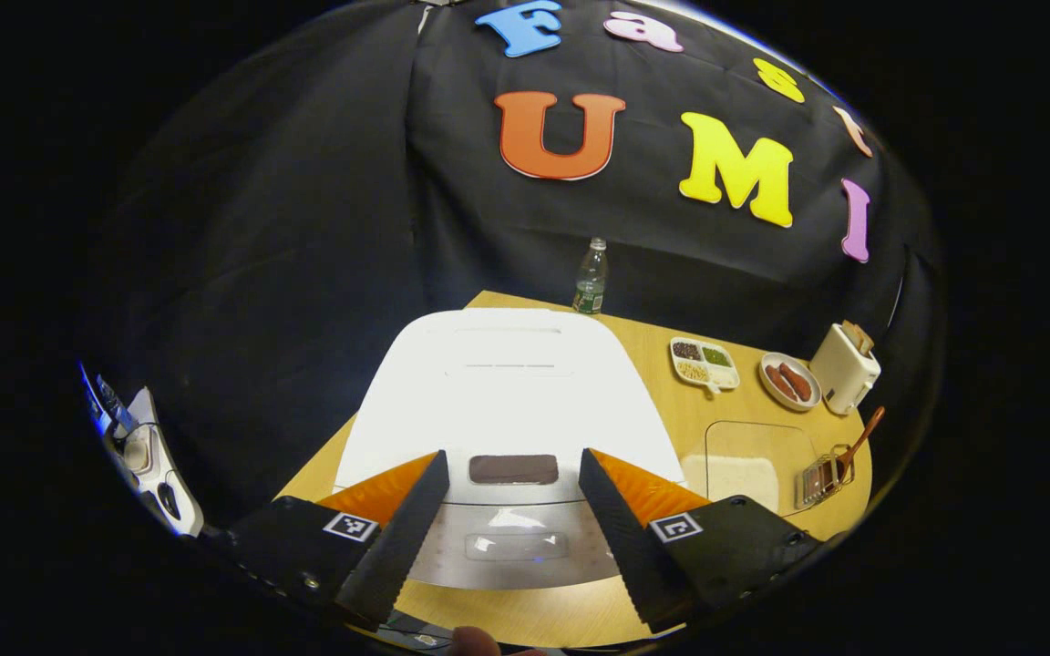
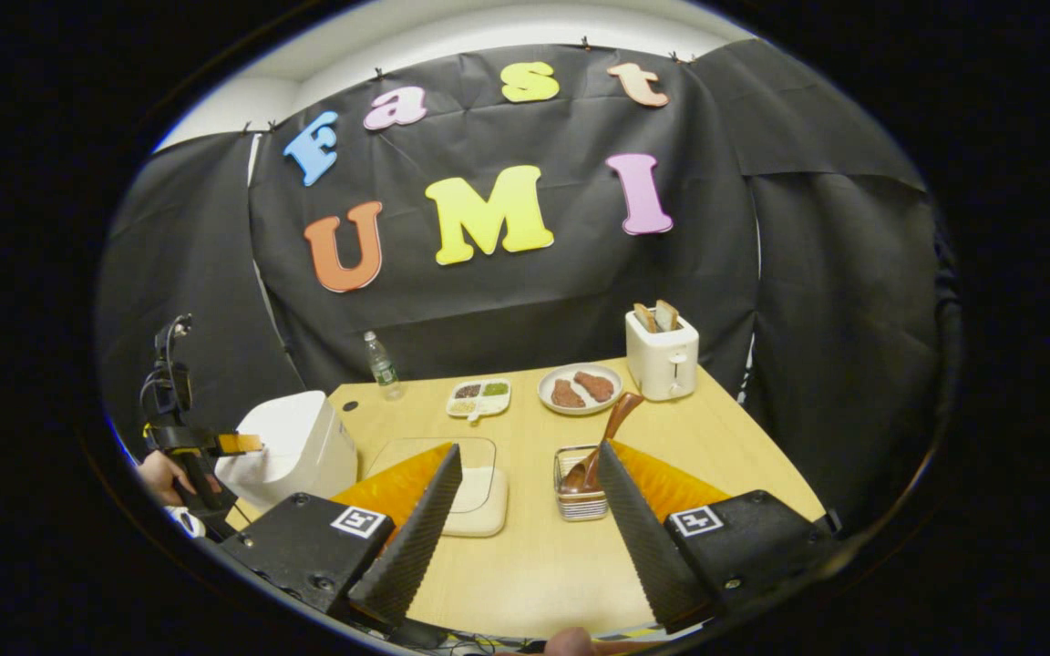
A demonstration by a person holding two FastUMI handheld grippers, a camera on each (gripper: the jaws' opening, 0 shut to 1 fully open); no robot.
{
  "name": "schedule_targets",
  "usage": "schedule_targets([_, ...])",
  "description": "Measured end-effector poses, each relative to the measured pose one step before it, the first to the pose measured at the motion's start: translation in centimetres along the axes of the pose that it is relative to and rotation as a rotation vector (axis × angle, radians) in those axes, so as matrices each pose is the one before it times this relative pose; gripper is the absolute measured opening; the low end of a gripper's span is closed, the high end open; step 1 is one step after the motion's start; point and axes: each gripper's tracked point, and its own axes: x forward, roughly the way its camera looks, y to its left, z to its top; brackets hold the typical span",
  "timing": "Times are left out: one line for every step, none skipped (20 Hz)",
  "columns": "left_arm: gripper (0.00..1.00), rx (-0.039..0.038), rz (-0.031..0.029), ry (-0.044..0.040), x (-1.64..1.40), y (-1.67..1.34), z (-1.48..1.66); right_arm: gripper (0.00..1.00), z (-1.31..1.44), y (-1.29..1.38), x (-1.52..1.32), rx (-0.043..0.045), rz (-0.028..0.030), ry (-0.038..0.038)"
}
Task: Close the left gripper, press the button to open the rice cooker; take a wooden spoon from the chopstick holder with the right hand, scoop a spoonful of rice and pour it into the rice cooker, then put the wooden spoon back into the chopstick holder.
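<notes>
Directly over the front of the rice cooker (image 1: 507, 401), the left tongs (image 1: 511, 474) hang with both fingers spread wide and nothing between them; the dark panel on the lid and the clear button (image 1: 516, 546) on the silver front band lie in the gap, untouched. The cooker's lid is down. In the right gripper view the same left tongs (image 2: 238, 444) appear far off at the table's left end, level with the cooker's top, with a person's hand (image 2: 160, 476) gripping the handle below.

The right tongs (image 2: 525, 497) are also wide open and empty, held above the near part of the wooden surface (image 2: 534, 565) and aimed toward the back wall. Just beyond the right finger stands the wire chopstick holder (image 2: 580, 497), with one wooden spoon (image 2: 607, 433) leaning out of it, bowl down, handle tilted up to the right. Beside the holder sits one clear lidded container of rice (image 2: 479, 487).

Farther back on the surface: one water bottle (image 2: 383, 364), one three-part dish of grains (image 2: 479, 398), one plate (image 2: 580, 389) bearing two brown pieces, and one white toaster (image 2: 662, 355) with two slices standing in it.
</notes>
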Motion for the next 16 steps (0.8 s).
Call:
schedule_targets([0.93,-0.00148,0.00126,-0.02086,-0.237,-0.126,0.342,0.98,0.203,-0.185,0.25,-0.01007,-0.00401,-0.00514])
schedule_targets([0.93,0.00033,0.00521,-0.02767,-0.544,-0.244,0.63,0.98,0.211,-0.115,0.222,-0.00878,-0.0011,-0.00983])
schedule_targets([0.93,-0.00436,-0.00223,-0.02325,-0.535,-0.564,0.549,0.98,0.392,-0.009,0.351,-0.00733,0.0002,-0.01113])
schedule_targets([0.94,-0.00673,-0.01097,-0.02794,-0.741,-0.918,0.791,0.98,0.502,0.021,0.3,-0.00418,0.00519,-0.01392])
schedule_targets([0.94,0.00129,-0.00246,-0.03348,-0.703,-0.679,0.882,0.98,0.385,0.131,0.484,-0.00259,0.00926,-0.01173])
schedule_targets([0.94,0.00726,-0.00399,-0.03475,-0.932,-0.639,1.019,0.98,0.317,0.09,0.471,-0.0062,0.01032,-0.00415])
schedule_targets([0.94,0.00622,-0.01091,-0.03769,-1.032,-0.858,1.188,0.98,0.509,0.022,0.122,-0.00265,0.00753,-0.01228])
schedule_targets([0.94,0.00173,-0.01381,-0.03598,-1.257,-0.915,1.3,0.98,0.841,0.054,-0.063,0.00219,0.00571,-0.02127])
schedule_targets([0.94,-0.00064,-0.01746,-0.03789,-1.397,-0.84,1.464,0.98,0.7,0.141,-0.268,0.00194,0.00509,-0.02022])
schedule_targets([0.94,0.0008,-0.01908,-0.04126,-1.364,-0.874,1.383,0.96,0.729,0.251,-0.436,-0.00069,0.00398,-0.01789])
schedule_targets([0.94,0.00633,-0.02111,-0.04297,-1.406,-0.761,1.367,0.98,0.765,0.377,-0.712,-0.00012,0.00494,-0.02374])
schedule_targets([0.94,0.00766,-0.01007,-0.03386,-1.445,-0.519,1.078,0.98,0.99,0.468,-0.942,-0.00275,0.00873,-0.02866])
schedule_targets([0.94,0.01332,-0.01141,-0.03549,-1.573,-0.443,0.867,0.96,0.686,0.561,-1.006,-0.01175,0.00637,-0.02829])
schedule_targets([0.94,0.00684,-0.00892,-0.02952,-1.692,-0.357,0.938,0.96,0.72,0.478,-1.173,-0.01783,0.00306,-0.0207])
schedule_targets([0.94,-0.00151,-0.01666,-0.02395,-1.747,-0.586,0.718,0.98,0.423,0.492,-1.36,-0.01501,0.00144,-0.01563])
schedule_targets([0.94,-0.00841,-0.02265,-0.01199,-1.954,-0.676,0.469,0.96,0.542,0.617,-1.504,-0.00467,0.0008,-0.01641])
